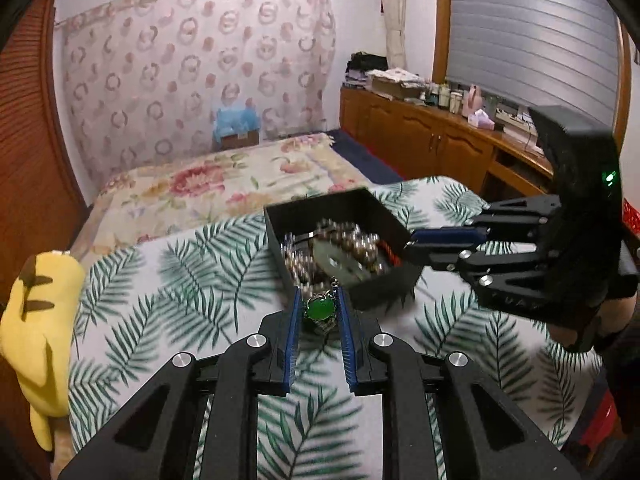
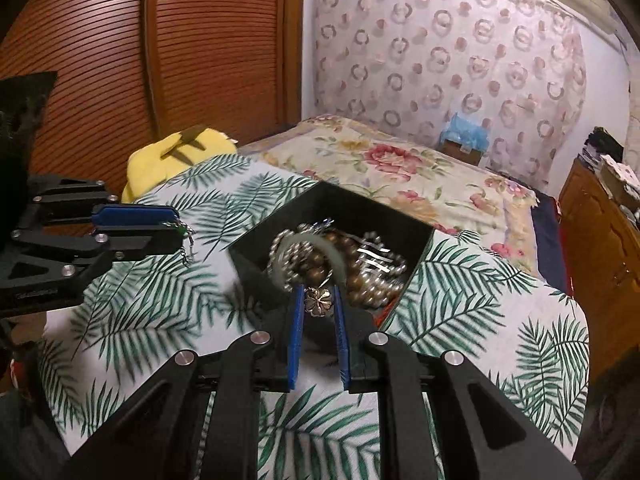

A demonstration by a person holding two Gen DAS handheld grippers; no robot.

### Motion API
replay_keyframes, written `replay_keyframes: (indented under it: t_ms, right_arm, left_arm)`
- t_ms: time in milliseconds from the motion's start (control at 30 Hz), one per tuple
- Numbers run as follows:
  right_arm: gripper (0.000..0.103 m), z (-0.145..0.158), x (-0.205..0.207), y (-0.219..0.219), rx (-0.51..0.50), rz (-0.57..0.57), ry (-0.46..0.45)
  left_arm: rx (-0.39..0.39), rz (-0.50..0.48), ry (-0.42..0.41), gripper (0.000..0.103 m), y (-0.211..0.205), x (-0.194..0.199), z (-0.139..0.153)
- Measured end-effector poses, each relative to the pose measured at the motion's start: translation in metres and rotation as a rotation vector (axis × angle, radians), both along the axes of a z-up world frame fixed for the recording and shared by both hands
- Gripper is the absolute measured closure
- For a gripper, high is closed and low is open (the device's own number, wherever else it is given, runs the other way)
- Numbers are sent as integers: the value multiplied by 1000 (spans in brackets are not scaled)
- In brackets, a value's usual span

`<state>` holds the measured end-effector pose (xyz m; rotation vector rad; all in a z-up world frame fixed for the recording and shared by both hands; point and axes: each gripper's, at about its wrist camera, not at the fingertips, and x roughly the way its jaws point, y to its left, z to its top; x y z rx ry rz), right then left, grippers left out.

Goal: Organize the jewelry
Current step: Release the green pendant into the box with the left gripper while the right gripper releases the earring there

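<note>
A black box (image 1: 384,216) (image 2: 280,220) full of beads, chains and a pale jade disc (image 1: 340,260) stands on the leaf-print cloth. My left gripper (image 1: 319,300) is shut on a green-stone ring (image 1: 320,309), held just in front of the box's near edge. In the right wrist view the left gripper (image 2: 178,226) hangs left of the box with a chain dangling from it. My right gripper (image 2: 318,294) is shut on a silver flower pendant (image 2: 317,300) above the box's near corner. From the left wrist view the right gripper (image 1: 410,242) sits at the box's right edge.
The leaf-print cloth (image 1: 160,280) covers a raised surface in front of a flowered bed (image 1: 224,184). A yellow plush toy (image 1: 36,332) (image 2: 180,148) lies at the cloth's left edge. Wooden cabinets (image 1: 420,136) with clutter run along the right; a slatted wooden door (image 2: 120,60) stands at left.
</note>
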<state>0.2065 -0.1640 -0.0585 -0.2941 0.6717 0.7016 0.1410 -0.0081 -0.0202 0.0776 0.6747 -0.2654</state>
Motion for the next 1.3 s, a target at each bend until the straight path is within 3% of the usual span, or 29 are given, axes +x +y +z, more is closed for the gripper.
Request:
replay_keyframes:
  t_ms: [300,867,967,1100,1200,1300]
  right_arm:
    - [86,-9,25,3,12,-37,33]
    - [86,-9,18,-23,52,-86,21]
    - [86,-6,11,-31,73,-100,15]
    - [86,0,1,-35,92,-114,1]
    - [86,5,-8,-39,112,-129,-15]
    - [81,12,-18,-43,133,-152,-29]
  left_arm:
    - [-11,21,2,86,-7,34,3]
    - [-12,61,17,85,-24,69,-2]
    - [-8,68,14,72,-25,65,-3]
    - [-7,71,7,64,-23,57,1]
    - [-10,81,-15,37,-21,46,6]
    - [-6,96,-28,29,-18,34,9]
